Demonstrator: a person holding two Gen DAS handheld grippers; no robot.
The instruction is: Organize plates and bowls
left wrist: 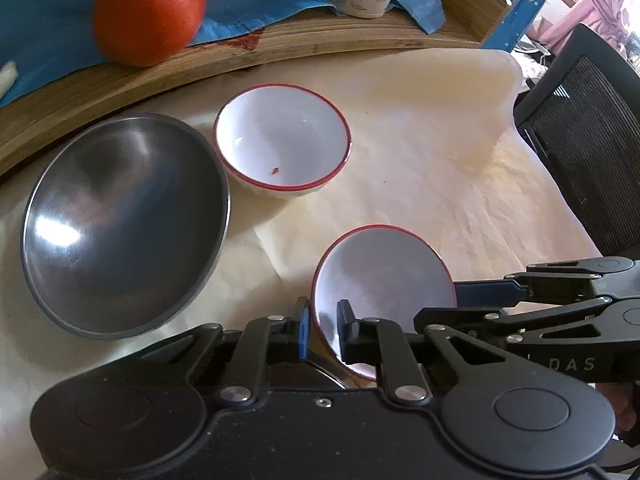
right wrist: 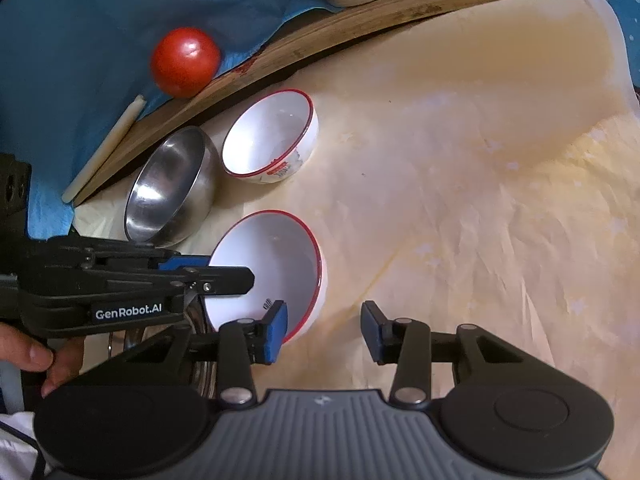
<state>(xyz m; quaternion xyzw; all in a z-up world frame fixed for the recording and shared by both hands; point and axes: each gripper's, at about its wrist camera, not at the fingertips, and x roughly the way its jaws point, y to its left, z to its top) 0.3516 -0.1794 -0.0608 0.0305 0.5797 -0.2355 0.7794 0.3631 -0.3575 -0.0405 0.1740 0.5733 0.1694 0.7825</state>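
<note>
My left gripper (left wrist: 323,326) is clamped on the near bowl's (left wrist: 380,276) rim. My right gripper (right wrist: 324,332) stands apart, one pad inside, seemingly not gripping.

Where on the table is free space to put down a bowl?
Free: the cream paper right of the two white bowls, far one and near one, out to the paper's edge. Crowded: the left, where the steel bowl sits against the wooden tray.

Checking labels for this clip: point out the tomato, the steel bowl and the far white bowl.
tomato (left wrist: 148,12), left wrist view, middle of its red skin.
steel bowl (left wrist: 124,220), left wrist view, inner wall.
far white bowl (right wrist: 264,140), right wrist view, inside wall.
</note>
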